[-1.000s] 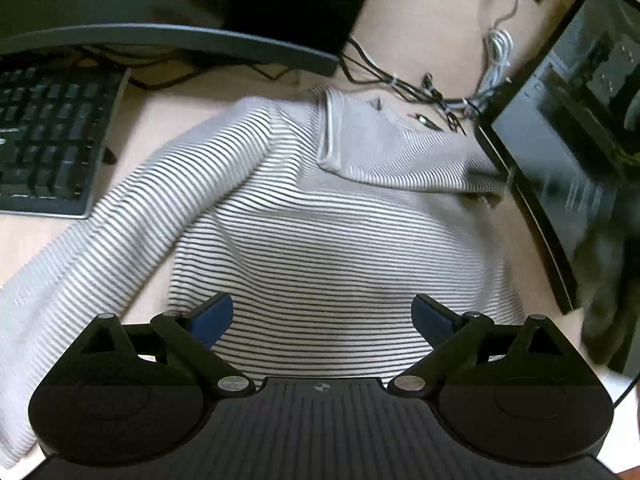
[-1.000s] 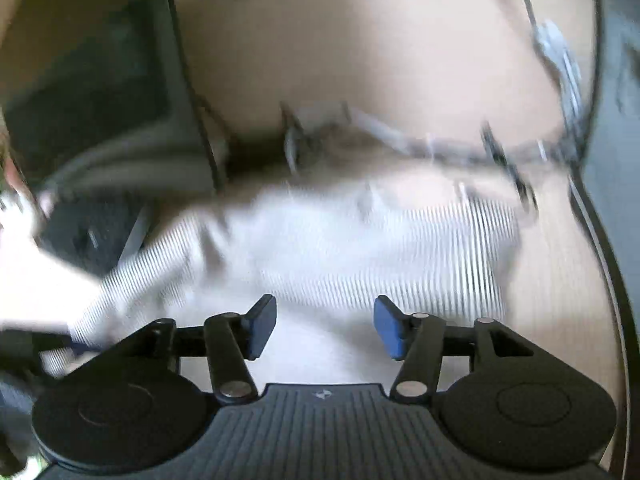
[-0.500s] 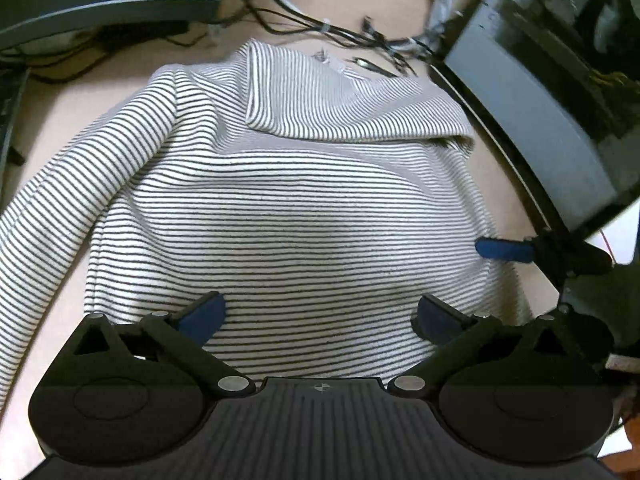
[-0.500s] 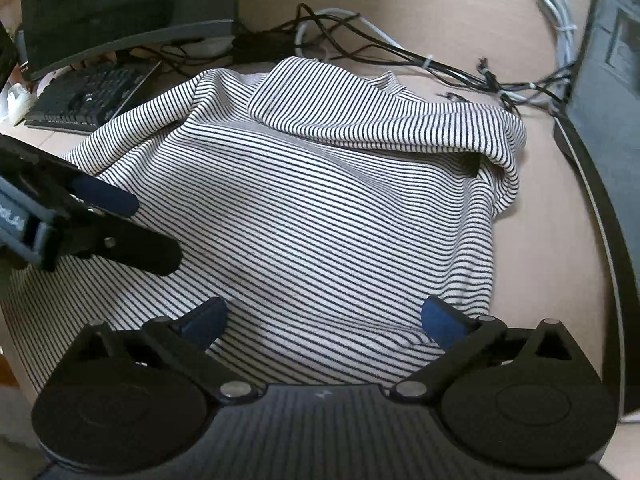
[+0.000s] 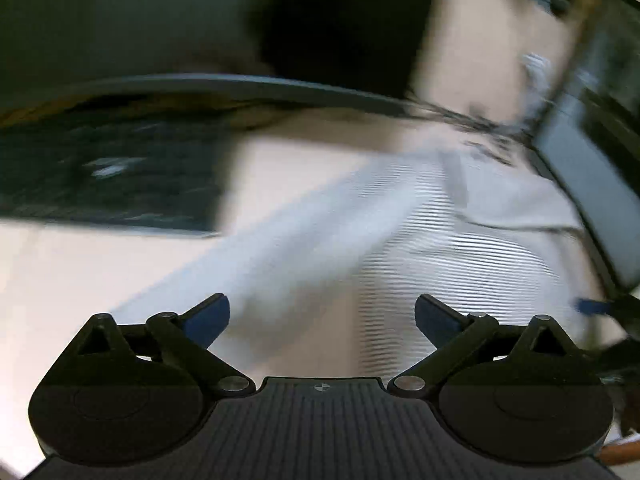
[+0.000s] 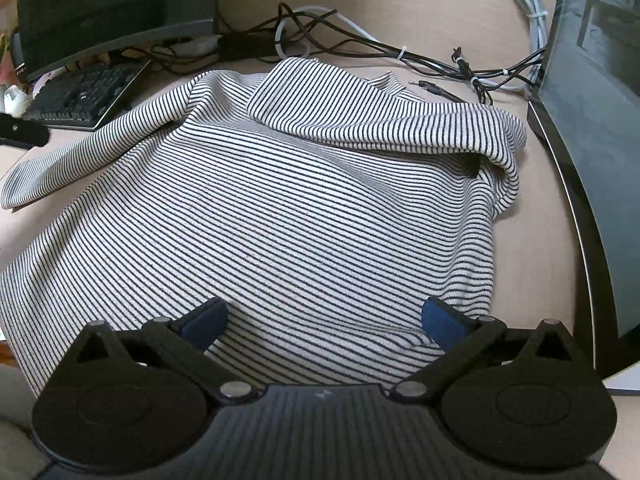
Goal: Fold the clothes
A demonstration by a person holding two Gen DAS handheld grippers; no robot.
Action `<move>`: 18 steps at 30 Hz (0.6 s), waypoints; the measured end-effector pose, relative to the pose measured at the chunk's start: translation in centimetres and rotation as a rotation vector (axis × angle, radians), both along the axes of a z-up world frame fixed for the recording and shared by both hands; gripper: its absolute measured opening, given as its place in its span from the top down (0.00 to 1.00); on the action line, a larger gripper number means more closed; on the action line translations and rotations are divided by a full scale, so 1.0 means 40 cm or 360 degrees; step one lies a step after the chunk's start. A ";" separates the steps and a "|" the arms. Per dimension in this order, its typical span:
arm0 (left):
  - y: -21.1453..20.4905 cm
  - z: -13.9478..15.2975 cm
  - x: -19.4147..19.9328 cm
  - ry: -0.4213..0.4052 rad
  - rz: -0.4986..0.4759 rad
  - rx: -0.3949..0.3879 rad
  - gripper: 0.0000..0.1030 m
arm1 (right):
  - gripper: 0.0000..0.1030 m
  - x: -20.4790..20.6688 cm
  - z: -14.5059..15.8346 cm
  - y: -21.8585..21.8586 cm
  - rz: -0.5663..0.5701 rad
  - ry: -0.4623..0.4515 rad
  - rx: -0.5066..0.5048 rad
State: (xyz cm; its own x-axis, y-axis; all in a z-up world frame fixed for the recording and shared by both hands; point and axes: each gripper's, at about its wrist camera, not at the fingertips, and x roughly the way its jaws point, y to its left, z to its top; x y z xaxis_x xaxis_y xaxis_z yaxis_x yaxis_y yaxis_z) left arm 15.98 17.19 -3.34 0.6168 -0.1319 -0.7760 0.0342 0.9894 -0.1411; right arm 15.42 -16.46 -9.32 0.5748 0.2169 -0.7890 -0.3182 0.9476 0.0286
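Both left tongs (image 5: pixel 322 316) and right tongs (image 6: pixel 324 318) gape empty above the striped shirt (image 6: pixel 304 208) on the desk (image 6: pixel 532 240)

I see a white sweater (image 6: pixel 304 208) with thin black stripes, on a beige desk (image 6: pixel 532 216); upper left, a black keyboard (image 6: pixel 80 94).
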 end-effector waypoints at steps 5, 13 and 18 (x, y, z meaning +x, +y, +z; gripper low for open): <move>0.161 -0.006 -0.054 0.0053 0.0273 0.0051 0.20 | 0.00 0.003 0.002 0.004 -0.0015 0.0010 -0.0006; 0.168 -0.043 -0.077 0.0126 0.0260 -0.0019 0.25 | 0.00 0.010 0.003 0.007 -0.0046 0.0035 -0.0009; 0.144 -0.083 -0.056 0.0183 0.0283 -0.0017 0.26 | 0.00 0.017 0.005 0.011 -0.0060 0.0056 -0.0018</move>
State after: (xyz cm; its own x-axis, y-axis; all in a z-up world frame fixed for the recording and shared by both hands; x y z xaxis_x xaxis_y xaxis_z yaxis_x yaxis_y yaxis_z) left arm 13.74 22.94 -6.64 0.5388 -0.0374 -0.8416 -0.1575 0.9769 -0.1443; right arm 16.09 -16.01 -9.13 0.5544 0.1865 -0.8111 -0.2811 0.9593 0.0284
